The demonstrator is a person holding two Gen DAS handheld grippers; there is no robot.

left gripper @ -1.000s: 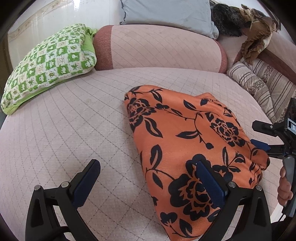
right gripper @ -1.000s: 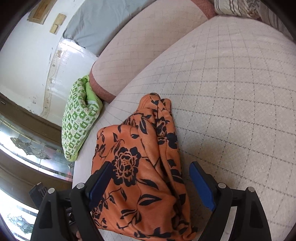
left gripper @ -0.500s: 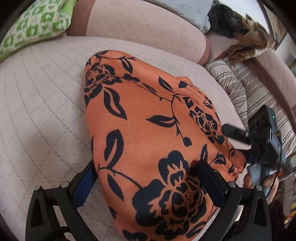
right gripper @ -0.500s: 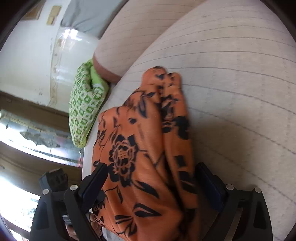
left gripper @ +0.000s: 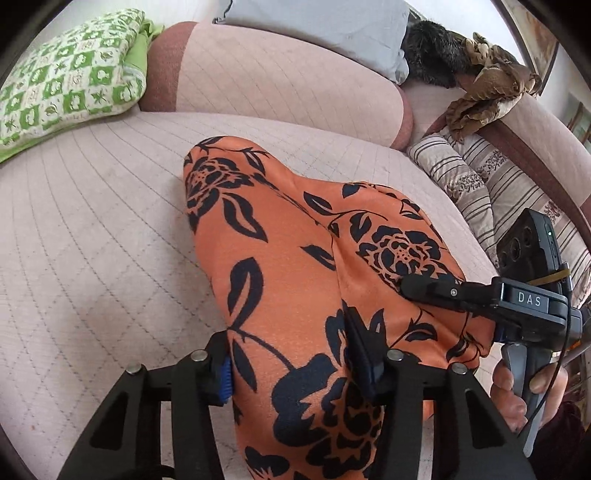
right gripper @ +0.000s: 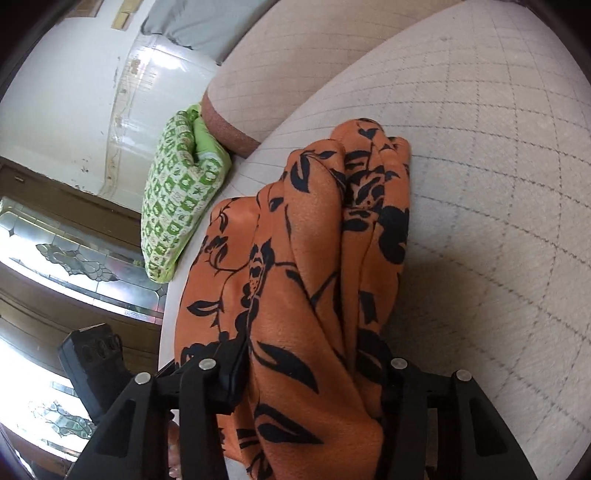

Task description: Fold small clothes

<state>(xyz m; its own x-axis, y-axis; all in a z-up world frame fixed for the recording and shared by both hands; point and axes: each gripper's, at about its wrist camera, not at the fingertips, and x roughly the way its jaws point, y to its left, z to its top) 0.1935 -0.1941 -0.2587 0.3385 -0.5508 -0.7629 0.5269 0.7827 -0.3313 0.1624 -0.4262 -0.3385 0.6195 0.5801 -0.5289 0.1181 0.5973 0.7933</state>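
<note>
An orange garment with black flowers (left gripper: 295, 258) lies bunched on the pink quilted cushion (left gripper: 92, 240). My left gripper (left gripper: 291, 369) is at its near end. The jaws are closing, with a thick fold of the cloth between the pads and pressed by them. My right gripper (right gripper: 314, 376) holds the other near end of the garment (right gripper: 314, 258) the same way, jaws closing on gathered folds. In the left wrist view one right finger (left gripper: 436, 290) lies on the cloth at the right, and a hand (left gripper: 517, 391) holds that gripper's handle.
A green patterned pillow (left gripper: 70, 81) lies at the far left, a pink bolster (left gripper: 288, 74) with a grey pillow (left gripper: 314, 26) behind. Striped cushions (left gripper: 465, 177) and a brown cloth (left gripper: 487, 88) sit at the right. The cushion's front edge runs beside the window (right gripper: 74, 258).
Both grippers went from wide open around the garment to closing on its near ends. The cloth now bunches into folds between the pads. The left gripper tilted, and the right one came closer.
</note>
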